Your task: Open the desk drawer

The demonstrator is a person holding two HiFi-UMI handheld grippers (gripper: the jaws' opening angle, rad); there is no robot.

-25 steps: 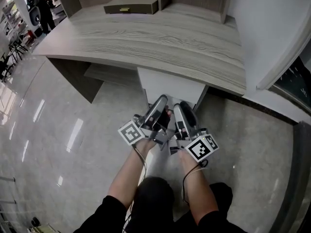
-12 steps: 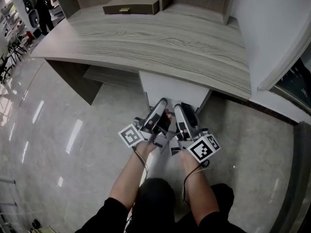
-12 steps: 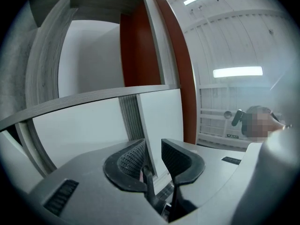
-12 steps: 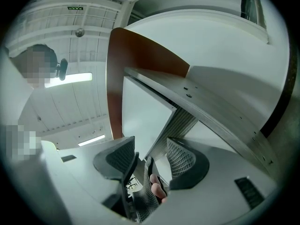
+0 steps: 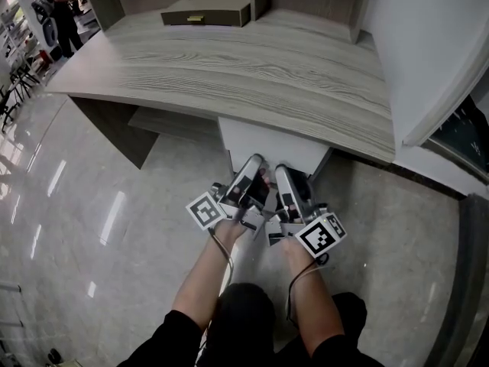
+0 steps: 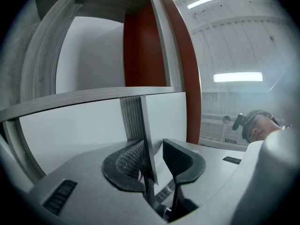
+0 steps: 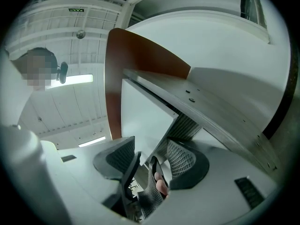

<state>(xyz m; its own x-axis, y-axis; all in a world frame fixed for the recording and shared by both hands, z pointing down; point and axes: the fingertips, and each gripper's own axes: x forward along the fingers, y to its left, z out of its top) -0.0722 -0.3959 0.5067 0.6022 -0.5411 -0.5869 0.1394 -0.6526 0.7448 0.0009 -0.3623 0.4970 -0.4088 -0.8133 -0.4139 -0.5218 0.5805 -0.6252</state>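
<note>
In the head view the light is bright and even. The glossy floor (image 5: pixel 92 167) shows white glare streaks at 9 o'clock, and the desk (image 5: pixel 252 67) throws a soft shadow beneath itself. Both gripper views bend strongly like a fisheye and have black corners. The ceiling lamps (image 6: pixel 237 77) at 2 o'clock are burnt out white. The body of the left gripper (image 6: pixel 154 161) at 4 o'clock is out of focus.

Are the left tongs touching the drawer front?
Cannot tell. The left gripper view shows the drawer front between the left tongs, which have just been opening: a gap at one pad, none visible at the other.
</note>
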